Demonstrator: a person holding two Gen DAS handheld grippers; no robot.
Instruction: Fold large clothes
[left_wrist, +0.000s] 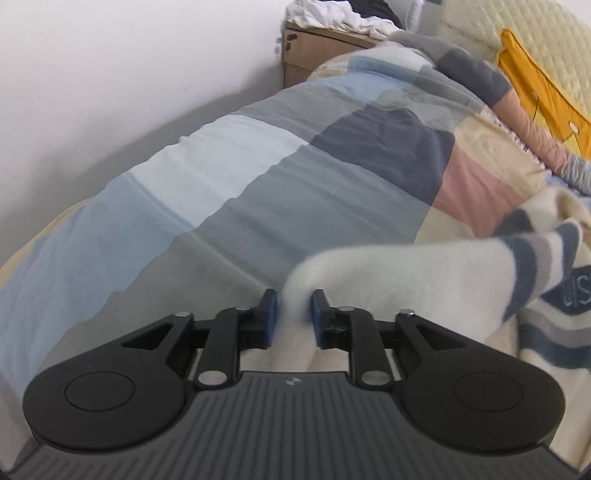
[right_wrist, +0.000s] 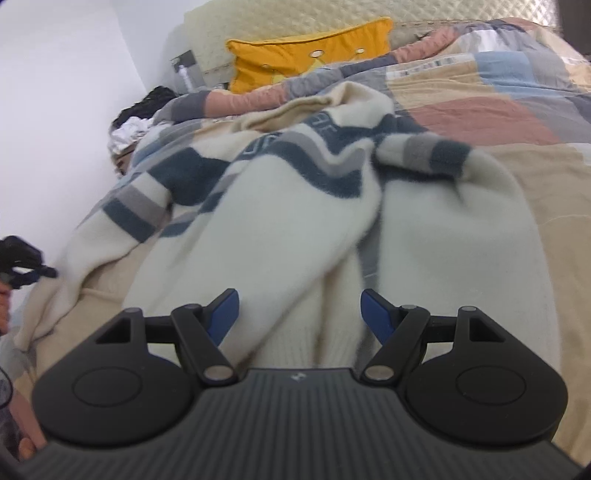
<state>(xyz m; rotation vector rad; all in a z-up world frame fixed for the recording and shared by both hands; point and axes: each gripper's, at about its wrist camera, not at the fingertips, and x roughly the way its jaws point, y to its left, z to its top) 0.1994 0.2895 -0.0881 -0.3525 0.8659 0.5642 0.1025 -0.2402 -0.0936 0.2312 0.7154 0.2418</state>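
Note:
A cream fleece sweater (right_wrist: 288, 206) with dark blue and grey stripes lies crumpled on the patchwork duvet (right_wrist: 517, 122). My left gripper (left_wrist: 293, 314) is shut on a cream sleeve (left_wrist: 388, 273) of the sweater, pinched between its blue pads, and holds it just above the duvet (left_wrist: 221, 206). My right gripper (right_wrist: 299, 314) is open, its jaws wide apart over the sweater's cream lower part, holding nothing. The left gripper also shows at the left edge of the right wrist view (right_wrist: 33, 273).
A yellow cushion (right_wrist: 306, 55) leans on the quilted cream headboard (right_wrist: 295, 18). A cardboard box (left_wrist: 314, 48) with white and dark clothes on it stands by the white wall (left_wrist: 110, 92), past the bed's far side.

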